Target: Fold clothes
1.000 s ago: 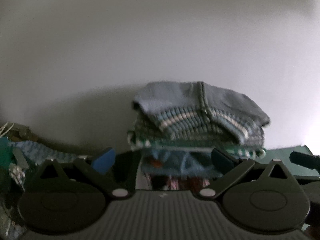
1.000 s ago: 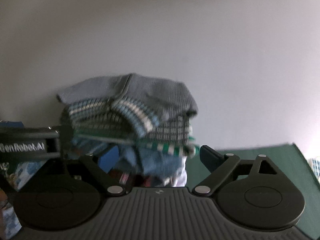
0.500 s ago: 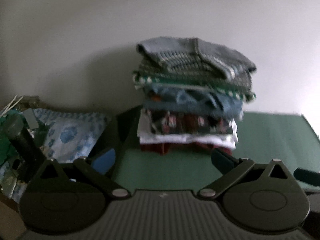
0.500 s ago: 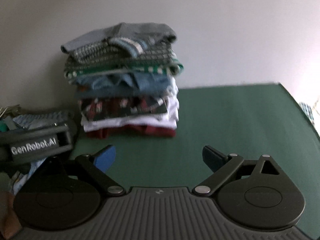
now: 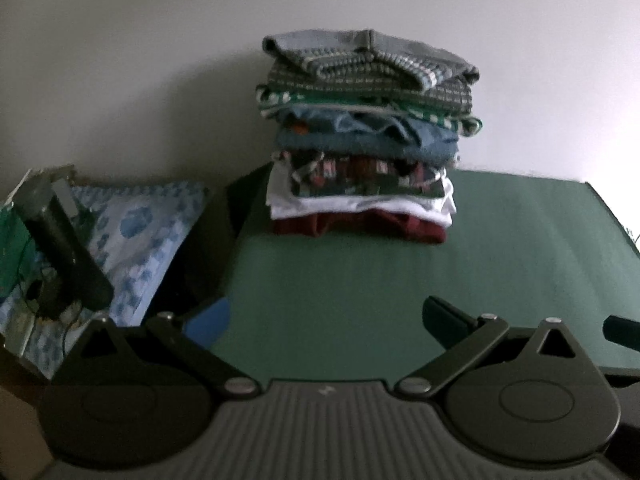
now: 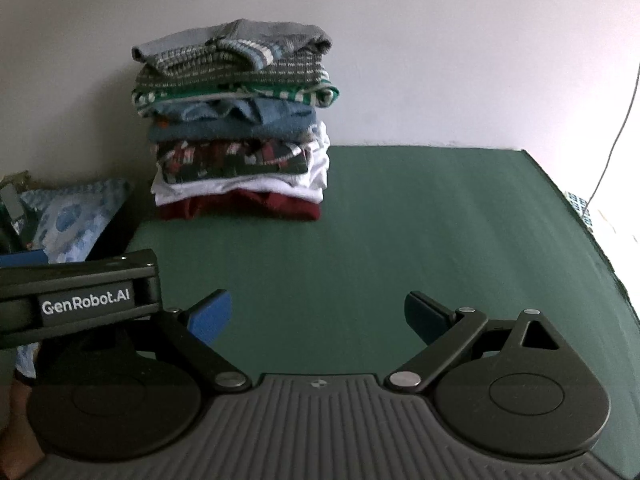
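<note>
Left of the stack of folded clothes [image 5: 368, 136] lies a blue-patterned pillow [image 5: 140, 232]. The stack sits on the green tabletop [image 6: 400, 240] by the wall. Both the left hand-held gripper [image 5: 326, 316] and right hand-held gripper [image 6: 318, 314] hang released, empty. Tall pile; a nudge might topple it.

Each tool is matte black with a ribbed grey base plate at 6 o'clock, flanked by two round black discs. Silver pivot screws join angled black link arms to the fingers. The right tool [image 6: 318, 316] has blue pads; the left tool [image 5: 326, 318] carries a white "GenRobot.AI" label on its side.
</note>
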{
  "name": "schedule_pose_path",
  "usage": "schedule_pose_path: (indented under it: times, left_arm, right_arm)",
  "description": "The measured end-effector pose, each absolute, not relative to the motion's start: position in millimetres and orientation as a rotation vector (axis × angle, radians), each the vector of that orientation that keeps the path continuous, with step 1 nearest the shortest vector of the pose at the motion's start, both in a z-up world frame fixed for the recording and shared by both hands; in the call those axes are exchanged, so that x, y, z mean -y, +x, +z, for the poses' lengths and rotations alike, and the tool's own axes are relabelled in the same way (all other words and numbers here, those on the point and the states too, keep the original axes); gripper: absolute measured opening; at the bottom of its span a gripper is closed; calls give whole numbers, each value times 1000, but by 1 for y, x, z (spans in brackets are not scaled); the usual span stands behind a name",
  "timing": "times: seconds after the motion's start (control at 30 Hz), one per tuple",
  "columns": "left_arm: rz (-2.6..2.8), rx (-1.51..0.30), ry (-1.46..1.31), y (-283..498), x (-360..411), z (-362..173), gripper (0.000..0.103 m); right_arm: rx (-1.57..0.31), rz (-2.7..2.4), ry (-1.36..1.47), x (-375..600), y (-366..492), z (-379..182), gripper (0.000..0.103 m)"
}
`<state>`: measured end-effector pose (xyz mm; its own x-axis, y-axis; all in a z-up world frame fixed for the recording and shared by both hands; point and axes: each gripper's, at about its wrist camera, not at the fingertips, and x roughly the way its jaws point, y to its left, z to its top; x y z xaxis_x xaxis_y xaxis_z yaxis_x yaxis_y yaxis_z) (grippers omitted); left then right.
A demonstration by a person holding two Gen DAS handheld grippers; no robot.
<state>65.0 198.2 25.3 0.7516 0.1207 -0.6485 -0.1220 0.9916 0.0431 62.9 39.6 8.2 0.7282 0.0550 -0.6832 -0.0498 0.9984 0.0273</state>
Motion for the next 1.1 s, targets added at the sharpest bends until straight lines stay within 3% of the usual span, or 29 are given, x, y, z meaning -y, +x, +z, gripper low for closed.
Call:
schedule_pose_path:
  times: [0.47,1.1]
  left_arm:
    - [175,-733,15,28,-200,15,102]
    - [340,-773,-47,-45,-142,4,102]
  right_arm:
    - [-739,73,14,-44,39,-8,95]
    - [-774,232,-54,4,2,-30,95]
